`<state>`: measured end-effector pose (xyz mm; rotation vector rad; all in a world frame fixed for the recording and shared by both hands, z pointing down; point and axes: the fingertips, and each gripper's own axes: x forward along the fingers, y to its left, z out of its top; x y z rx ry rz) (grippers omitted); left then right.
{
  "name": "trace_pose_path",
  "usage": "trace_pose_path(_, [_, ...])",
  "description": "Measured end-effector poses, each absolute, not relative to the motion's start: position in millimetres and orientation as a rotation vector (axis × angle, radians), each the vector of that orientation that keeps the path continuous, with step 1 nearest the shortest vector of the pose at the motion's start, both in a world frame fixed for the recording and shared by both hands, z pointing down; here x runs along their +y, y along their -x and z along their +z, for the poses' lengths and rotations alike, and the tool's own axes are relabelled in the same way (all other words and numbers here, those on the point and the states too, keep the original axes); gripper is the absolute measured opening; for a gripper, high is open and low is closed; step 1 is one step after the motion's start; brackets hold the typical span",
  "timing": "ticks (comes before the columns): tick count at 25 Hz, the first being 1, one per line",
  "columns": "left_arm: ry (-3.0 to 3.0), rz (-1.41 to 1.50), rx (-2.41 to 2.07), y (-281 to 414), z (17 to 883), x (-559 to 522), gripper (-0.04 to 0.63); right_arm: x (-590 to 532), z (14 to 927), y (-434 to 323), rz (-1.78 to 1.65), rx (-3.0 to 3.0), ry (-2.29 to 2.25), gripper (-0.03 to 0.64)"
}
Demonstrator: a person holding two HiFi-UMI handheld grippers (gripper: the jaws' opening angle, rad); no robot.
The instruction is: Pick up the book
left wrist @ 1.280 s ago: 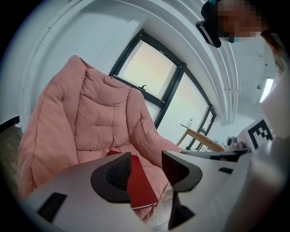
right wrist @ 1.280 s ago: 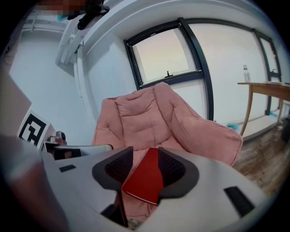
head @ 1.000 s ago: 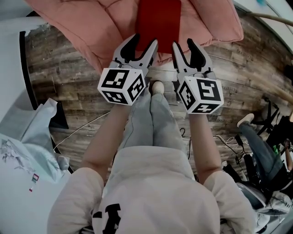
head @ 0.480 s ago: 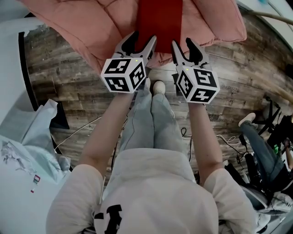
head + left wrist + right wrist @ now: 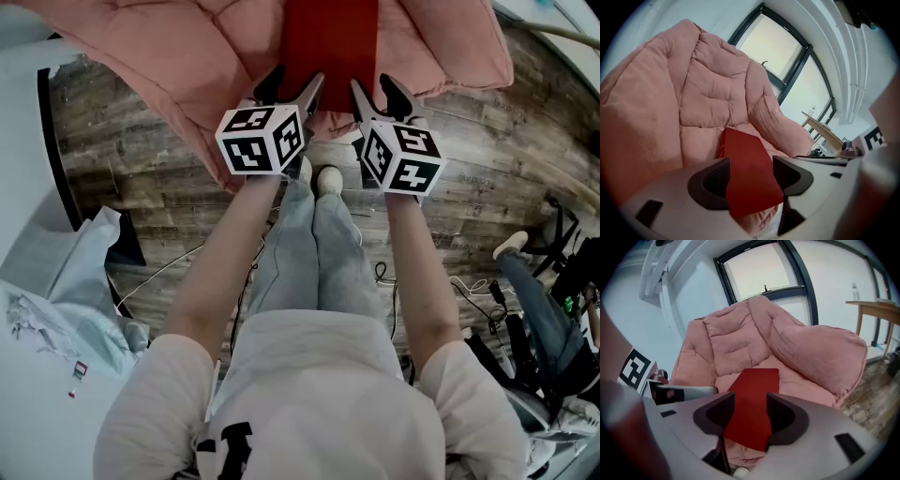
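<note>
A flat red book (image 5: 328, 37) lies on the seat of a puffy pink armchair (image 5: 187, 56), its near end by the seat's front edge. My left gripper (image 5: 295, 82) hovers at the book's near left corner and my right gripper (image 5: 372, 86) at its near right corner. Both sets of jaws are opening. In the left gripper view the book (image 5: 747, 164) shows in the gap of the left gripper (image 5: 751, 177), with no pad pressing on it. The right gripper view frames the book (image 5: 754, 399) between the right gripper (image 5: 751, 417) jaws the same way, untouched.
The chair stands on a wooden plank floor (image 5: 131, 159). White bags and cloth (image 5: 56, 309) lie at the left. Another person's leg (image 5: 534, 300) and cables (image 5: 469, 291) are at the right. A wooden table (image 5: 874, 310) stands beyond the chair, under big windows.
Both grippers have sunk and moved forward to the book's near end, side by side. Their jaws stand a little wider than before.
</note>
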<state>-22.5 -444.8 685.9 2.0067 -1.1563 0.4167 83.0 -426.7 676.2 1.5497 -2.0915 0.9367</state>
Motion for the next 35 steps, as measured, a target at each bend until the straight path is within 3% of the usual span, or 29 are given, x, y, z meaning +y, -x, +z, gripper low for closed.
trace_pose_path(21, [-1.812,0.616,-1.183,23.3,748.9,-457.4,0.321,-434.5,741.3,-98.3,1.126,-1.959,-1.550,0.245])
trace_pose_path(28, [-1.758,0.661,-1.161,21.9,770.7,-459.5,0.339,-442.8,757.9,-94.3,1.215,-1.962,-1.536,0.299])
trace_pose_path(35, [-1.740,0.629,-1.141,19.5,780.6,-459.2,0.354,-446.8,773.6,-84.8,1.261,-1.931,-1.504,0.311])
